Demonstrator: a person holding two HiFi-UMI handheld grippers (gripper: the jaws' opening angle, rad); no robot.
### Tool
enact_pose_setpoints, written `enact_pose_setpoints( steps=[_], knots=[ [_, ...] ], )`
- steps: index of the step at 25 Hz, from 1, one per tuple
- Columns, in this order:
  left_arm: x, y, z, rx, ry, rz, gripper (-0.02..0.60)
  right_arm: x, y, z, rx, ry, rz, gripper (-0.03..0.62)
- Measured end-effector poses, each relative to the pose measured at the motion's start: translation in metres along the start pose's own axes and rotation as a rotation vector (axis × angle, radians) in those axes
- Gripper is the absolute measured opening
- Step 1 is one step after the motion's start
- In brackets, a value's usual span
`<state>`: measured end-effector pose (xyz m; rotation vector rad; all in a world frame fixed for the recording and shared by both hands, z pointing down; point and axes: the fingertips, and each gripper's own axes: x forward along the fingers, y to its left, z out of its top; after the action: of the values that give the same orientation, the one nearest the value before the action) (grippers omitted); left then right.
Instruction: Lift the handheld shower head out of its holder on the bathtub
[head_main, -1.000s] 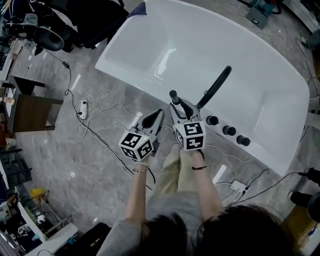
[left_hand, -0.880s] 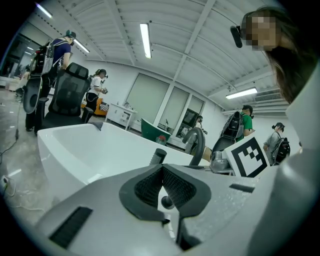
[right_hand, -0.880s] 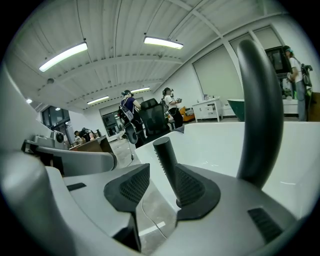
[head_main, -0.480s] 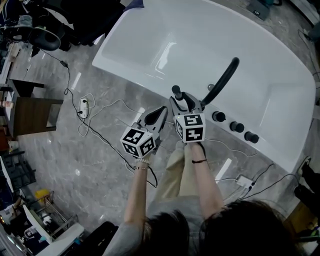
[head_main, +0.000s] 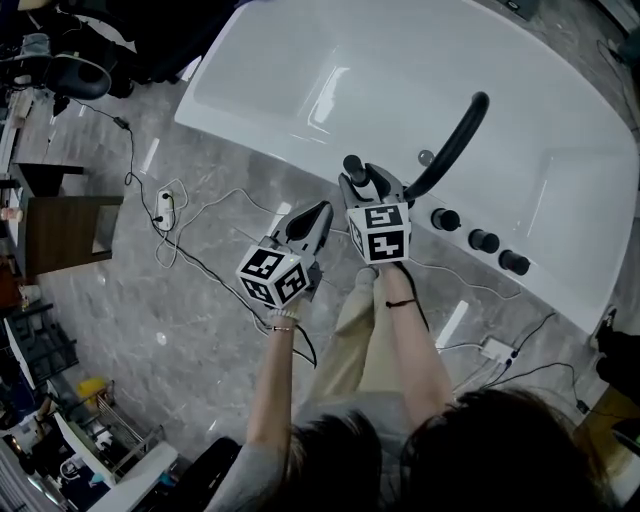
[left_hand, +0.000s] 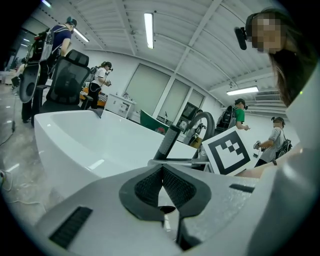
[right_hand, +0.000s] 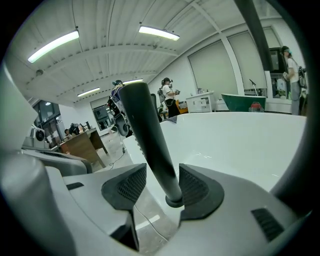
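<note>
The right tongs (head_main: 368, 186) have just been opening, and in the right gripper view (right_hand: 162, 184) their pads stand apart with the black handheld shower head (right_hand: 147, 130) upright in the gap. The pad on the left of that view is plainly clear of the handle. The other pad sits just beside it, and I cannot tell whether it touches. To me this looks like the tongs being set round the handle for a grip that has not closed yet, so the lift has not begun.

From the head view, the shower head (head_main: 352, 167) stands on the near rim of the white bathtub (head_main: 262, 137). It is just to the left of the curved black spout (head_main: 455, 145) and the row of black knobs (head_main: 483, 240). The left tongs (head_main: 316, 214) hang beside the right ones over the floor, pads closed on each other with nothing between them (left_hand: 162, 172).

The holder itself is covered by the right tongs in the head view. The right gripper view gives only a dark collar (right_hand: 174, 202) at the handle's foot. No hose shows, and I cannot make out which way the spray face turns.
</note>
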<state>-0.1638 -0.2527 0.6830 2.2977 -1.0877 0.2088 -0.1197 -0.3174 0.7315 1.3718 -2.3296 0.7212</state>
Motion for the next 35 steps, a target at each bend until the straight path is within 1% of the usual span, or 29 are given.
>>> enact_pose_setpoints(
  steps=[5, 9, 11, 16, 23, 35],
  knots=[
    [0.001, 0.007, -0.007, -0.008, 0.007, 0.006, 0.005, 0.010, -0.005, -0.009, -0.004, 0.019, -0.013, 0.179],
    [0.002, 0.009, -0.009, -0.011, 0.009, 0.007, 0.005, 0.014, -0.010, -0.013, -0.023, 0.038, -0.040, 0.177],
    [0.002, 0.010, -0.010, -0.014, 0.008, 0.007, 0.005, 0.014, -0.011, -0.013, -0.034, 0.044, -0.049, 0.156],
    [0.003, 0.010, -0.011, -0.025, 0.006, 0.006, 0.005, 0.013, -0.010, -0.011, -0.063, 0.055, -0.063, 0.140],
    [0.001, 0.009, -0.001, -0.023, 0.000, 0.001, 0.005, 0.011, -0.008, -0.008, -0.063, 0.074, -0.084, 0.134],
    [-0.003, -0.002, 0.023, -0.005, -0.021, -0.007, 0.005, -0.009, 0.004, 0.021, -0.087, 0.045, -0.070, 0.133]
  ],
)
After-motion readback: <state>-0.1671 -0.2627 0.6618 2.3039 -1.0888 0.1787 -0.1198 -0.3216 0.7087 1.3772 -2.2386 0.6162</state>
